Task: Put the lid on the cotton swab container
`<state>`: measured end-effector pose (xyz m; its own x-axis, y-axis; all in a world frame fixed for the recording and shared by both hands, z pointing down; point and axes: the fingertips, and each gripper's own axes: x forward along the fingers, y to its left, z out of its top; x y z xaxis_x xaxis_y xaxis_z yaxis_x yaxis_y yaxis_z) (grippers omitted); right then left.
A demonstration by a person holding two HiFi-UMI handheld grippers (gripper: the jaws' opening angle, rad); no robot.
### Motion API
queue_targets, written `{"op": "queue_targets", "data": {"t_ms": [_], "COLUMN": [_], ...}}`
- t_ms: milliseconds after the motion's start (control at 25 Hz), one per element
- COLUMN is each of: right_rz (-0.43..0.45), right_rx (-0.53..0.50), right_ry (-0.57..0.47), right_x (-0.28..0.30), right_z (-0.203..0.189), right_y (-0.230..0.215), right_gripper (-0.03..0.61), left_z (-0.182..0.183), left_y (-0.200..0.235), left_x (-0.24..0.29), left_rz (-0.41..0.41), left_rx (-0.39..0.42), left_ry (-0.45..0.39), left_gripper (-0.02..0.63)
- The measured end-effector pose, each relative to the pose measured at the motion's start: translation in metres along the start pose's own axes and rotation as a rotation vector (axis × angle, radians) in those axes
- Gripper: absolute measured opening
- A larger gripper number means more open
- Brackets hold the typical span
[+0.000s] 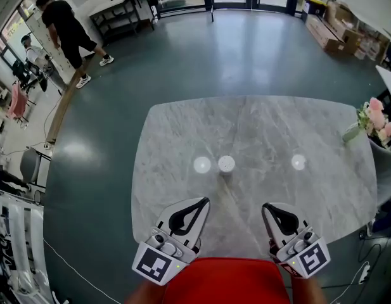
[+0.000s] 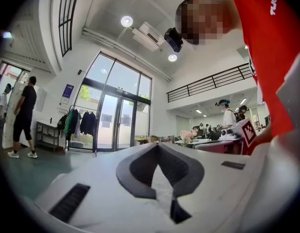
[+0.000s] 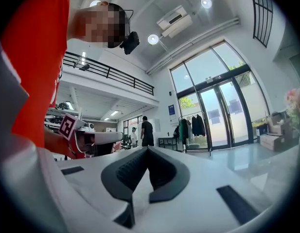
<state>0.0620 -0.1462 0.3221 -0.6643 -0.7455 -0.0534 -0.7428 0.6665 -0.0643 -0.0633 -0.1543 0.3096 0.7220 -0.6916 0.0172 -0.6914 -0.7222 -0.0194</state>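
Looking down, the biggest thing is the gray floor (image 1: 182, 56), wide and bare, with a person in black (image 1: 68, 27) walking far off by the wall. Next comes the marble table (image 1: 182, 132), with rounded corners and lots of bare top. Its near edge runs right under the two grippers, close to the person's red shirt (image 1: 227, 280). The left gripper (image 1: 206, 200) has its jaws pressed together with nothing in them. The right gripper (image 1: 265, 206) is the same, jaws together and nothing held. Both point flat across the table, side by side and apart from each other. A bunch of pink flowers (image 1: 376, 120) stands at the far right edge, well away from both grippers. The smallest thing is the cotton swab container (image 1: 226, 164), a little round white thing near the middle of the table, far from every edge. It casts a small shadow. Two bright spots (image 1: 201, 164) beside it look like lights shining on the stone, not lids. No loose lid shows anywhere, so I think the lid is already on, but the container is too small to be sure. If so, the job looks done and the hands can rest. If not, the next move is to find the lid first. The way to the container is straight ahead over bare table, with nothing to bump.
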Motion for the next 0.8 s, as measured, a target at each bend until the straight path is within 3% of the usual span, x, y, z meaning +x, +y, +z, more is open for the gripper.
{"op": "queue_targets", "data": {"t_ms": [800], "right_rz": [0.070], "right_rx": [-0.018], "right_ry": [-0.013], "right_x": [0.0039], "right_z": [-0.0007], "right_y": [0.0039], "right_gripper": [0.017], "left_z": [-0.0037], "left_y": [0.0023], "left_x": [0.0024], "left_rz": [0.031], "left_rx": [-0.004], "left_ry": [0.010], "left_gripper": [0.017]}}
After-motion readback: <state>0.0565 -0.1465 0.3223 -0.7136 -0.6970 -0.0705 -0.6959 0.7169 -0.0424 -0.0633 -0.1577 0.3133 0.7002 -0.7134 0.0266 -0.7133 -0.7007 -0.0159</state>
